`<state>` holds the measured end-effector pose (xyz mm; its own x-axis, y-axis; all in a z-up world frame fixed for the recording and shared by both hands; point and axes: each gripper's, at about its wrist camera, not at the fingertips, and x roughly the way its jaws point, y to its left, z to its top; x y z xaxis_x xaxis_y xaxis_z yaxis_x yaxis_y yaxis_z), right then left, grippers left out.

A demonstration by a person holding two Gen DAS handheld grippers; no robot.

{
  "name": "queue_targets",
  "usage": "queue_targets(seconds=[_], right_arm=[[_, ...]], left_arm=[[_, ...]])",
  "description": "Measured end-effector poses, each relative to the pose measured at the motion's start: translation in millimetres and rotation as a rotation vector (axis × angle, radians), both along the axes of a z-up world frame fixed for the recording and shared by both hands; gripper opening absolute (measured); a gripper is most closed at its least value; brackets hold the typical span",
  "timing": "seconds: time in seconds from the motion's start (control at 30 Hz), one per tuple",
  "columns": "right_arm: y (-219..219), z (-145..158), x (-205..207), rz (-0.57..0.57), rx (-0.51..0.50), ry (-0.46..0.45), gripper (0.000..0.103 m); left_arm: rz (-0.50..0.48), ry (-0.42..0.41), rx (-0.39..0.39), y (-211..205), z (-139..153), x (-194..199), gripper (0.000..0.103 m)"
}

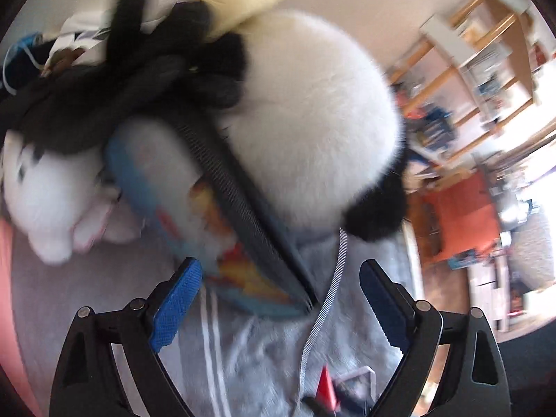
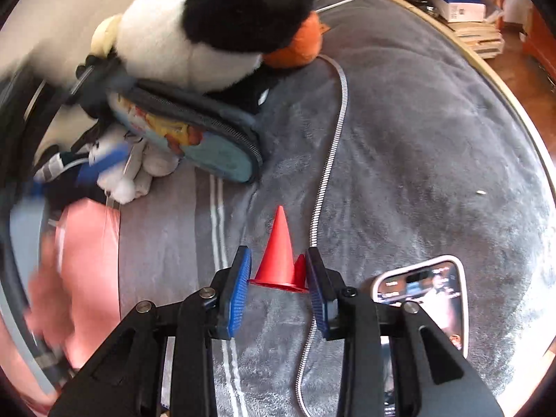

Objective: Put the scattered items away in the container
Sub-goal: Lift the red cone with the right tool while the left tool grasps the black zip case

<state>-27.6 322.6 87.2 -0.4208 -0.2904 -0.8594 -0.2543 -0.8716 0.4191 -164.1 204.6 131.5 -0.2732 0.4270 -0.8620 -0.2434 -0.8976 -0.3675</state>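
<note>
Right wrist view: your right gripper [image 2: 278, 286] is pinching the red cone [image 2: 278, 253] at its base, left gripper [image 1: 279, 307] open; squeeze squarely before lifting.

Grey blanket [image 2: 399, 139] under red cone [image 2: 279, 250]

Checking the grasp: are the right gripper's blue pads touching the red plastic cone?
Touching. The right wrist view shows the cone's base rim meeting both pads of the right gripper.

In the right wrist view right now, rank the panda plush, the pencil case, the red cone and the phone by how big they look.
1. panda plush
2. pencil case
3 and 4. phone and red cone look similar. Both sit close to the camera, so I won't rank them.
</note>
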Motion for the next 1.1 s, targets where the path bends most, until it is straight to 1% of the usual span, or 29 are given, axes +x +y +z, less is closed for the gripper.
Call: queue_targets(seconds=[0.03, 0.07, 0.1, 0.13, 0.17, 0.2, 0.23, 0.27, 0.33, 0.37, 0.4, 0.43, 0.5, 0.57, 0.63, 0.7, 0.77, 0.8, 0.83, 0.87, 0.9, 0.97, 1.1], right_arm=[[-6, -1, -3, 0.018, 0.005, -0.004, 0.031], [-15, -7, -6, 0.031, 0.010, -0.007, 0.031], [-23, -8, -5, 0.060, 0.019, -0.009, 0.031], [-30, -8, -4, 0.084, 0.024, -0.008, 0.031], [-39, -7, -5, 0.114, 0.027, -0.004, 0.031], [-46, -5, -5, 0.140, 0.026, 0.003, 0.031], [-51, -4, -5, 0.158, 0.025, 0.009, 0.031], [-55, -3, -5, 0.173, 0.024, 0.013, 0.031], [-62, -2, -4, 0.198, 0.024, 0.012, 0.031], [-63, -2, -3, 0.204, 0.020, 0.009, 0.031], [-64, -2, -2, 0.206, 0.019, 0.009, 0.031], [-64, -1, -1, 0.210, 0.018, 0.009, 0.031], [-63, 1, 1, 0.209, 0.017, 0.013, 0.031], [-63, 3, 4, 0.208, 0.016, 0.016, 0.031], [-63, 3, 5, 0.208, 0.016, 0.014, 0.031], [-64, 1, 5, 0.212, 0.014, 0.006, 0.031], [-66, -2, 6, 0.218, 0.019, -0.003, 0.031], [-72, -4, 3, 0.219, 0.025, -0.007, 0.031], [-73, -6, 3, 0.222, 0.030, -0.013, 0.031], [-72, -7, 2, 0.223, 0.031, -0.016, 0.031], [-72, -7, 2, 0.223, 0.030, -0.017, 0.031], [-68, -8, 2, 0.216, 0.024, -0.017, 0.031], [-62, -5, 1, 0.200, 0.010, -0.002, 0.031]], left_arm=[[0.007, -0.011, -0.050, 5, -6, -5, 0.093], [0.026, -0.023, -0.110, 7, -14, -9, 0.093], [0.052, -0.027, -0.131, 1, -20, -12, 0.095], [0.065, -0.037, -0.076, -8, -25, -12, 0.095], [0.084, -0.056, 0.003, -23, -31, -10, 0.095], [0.111, -0.065, 0.063, -38, -36, -5, 0.094], [0.132, -0.060, 0.117, -53, -40, 3, 0.093], [0.133, -0.050, 0.142, -63, -42, 12, 0.091], [0.131, -0.033, 0.168, -74, -41, 26, 0.077], [0.134, -0.025, 0.178, -80, -39, 32, 0.073], [0.147, -0.019, 0.192, -86, -35, 39, 0.064], [0.162, -0.016, 0.200, -89, -32, 42, 0.059], [0.205, -0.006, 0.206, -98, -27, 47, 0.058], [0.236, 0.009, 0.215, -99, -26, 43, 0.058], [0.274, -0.011, 0.204, -97, -30, 30, 0.058], [0.313, -0.024, 0.175, -97, -37, 10, 0.058], [0.330, -0.059, 0.151, -95, -46, -5, 0.058], [0.338, -0.090, 0.170, -96, -54, -11, 0.055], [0.351, -0.133, 0.222, -100, -62, -14, 0.041], [0.362, -0.163, 0.280, -104, -67, -14, 0.031], [0.368, -0.174, 0.315, -109, -69, -12, 0.028], [0.356, -0.151, 0.317, -112, -67, -6, 0.026], [0.357, -0.138, 0.377, -123, -61, 11, 0.025]])
